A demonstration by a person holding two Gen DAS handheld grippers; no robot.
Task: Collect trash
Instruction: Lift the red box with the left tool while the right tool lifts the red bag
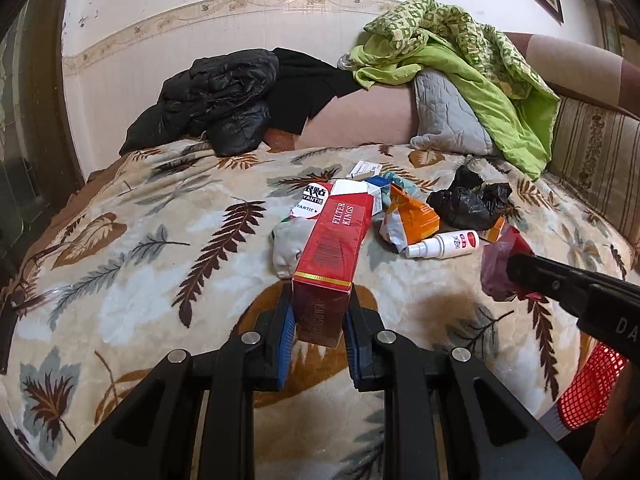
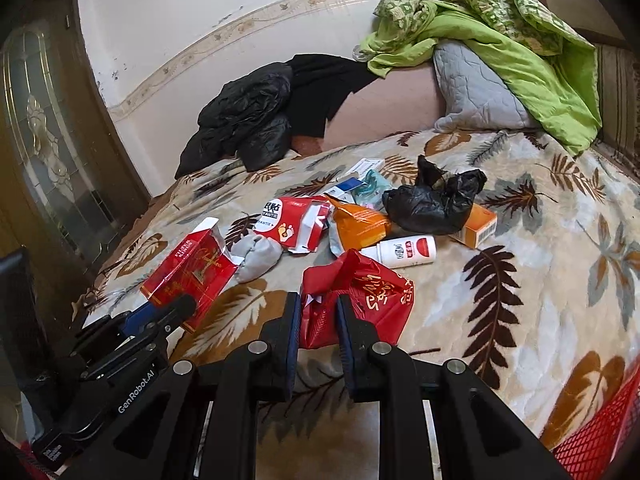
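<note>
The left tongs (image 1: 322, 320) pinch a red cigarette carton (image 1: 332, 248) above the bed (image 1: 120, 280); the right tongs (image 2: 319, 320) pinch a red plastic bag (image 2: 360, 296). Both pieces look lifted; next, likely carrying them to the red mesh basket (image 2: 600, 432) at right.

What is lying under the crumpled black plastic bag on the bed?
An orange carton pokes out from under the black plastic bag, one end showing a barcode. Its other end is covered, and whether anything else lies beneath cannot be seen.
</note>
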